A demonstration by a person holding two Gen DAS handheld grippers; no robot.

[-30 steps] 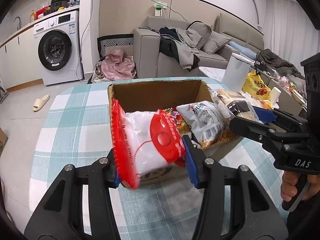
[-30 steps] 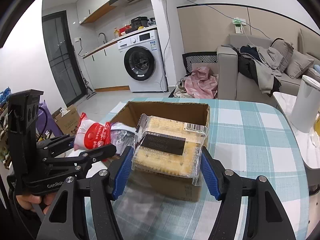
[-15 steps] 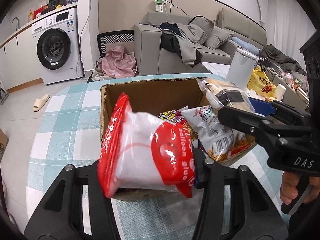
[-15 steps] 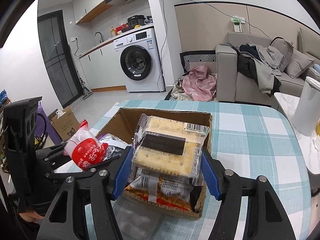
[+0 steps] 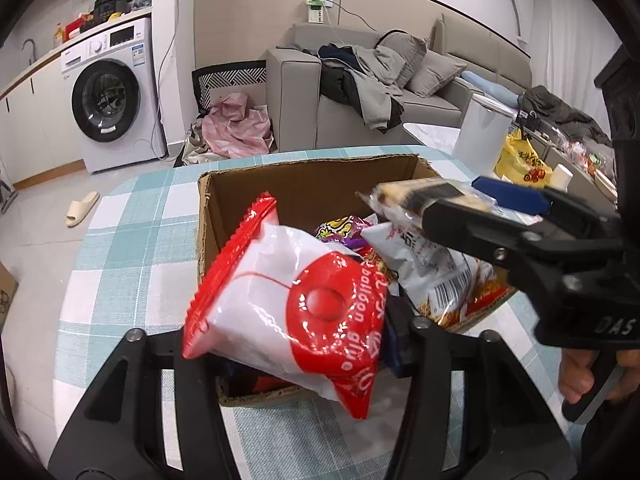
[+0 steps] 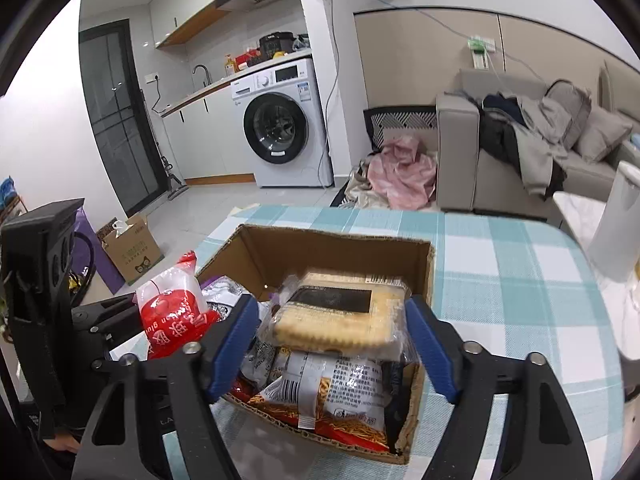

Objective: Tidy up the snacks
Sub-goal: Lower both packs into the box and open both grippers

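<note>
Over the cardboard box point(image 6: 416, 432) of snacks, the left gripper point(image 5: 304, 344) clenches a red-and-white bag point(image 5: 296, 312) above its near corner while the right gripper point(image 6: 332, 344) grips a cracker pack point(image 6: 340, 316), apparently both poised for dropping in.

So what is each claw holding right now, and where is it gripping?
Left claw grips the red-and-white balloon glue bag across its lower end. Right claw pinches the cracker pack by its two sides, over the cardboard box.

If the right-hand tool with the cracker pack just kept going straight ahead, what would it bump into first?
Probably the far wall of the cardboard box. The right tool holds the cracker pack over the snack bags, pointing at that wall; depth is hard to judge.
</note>
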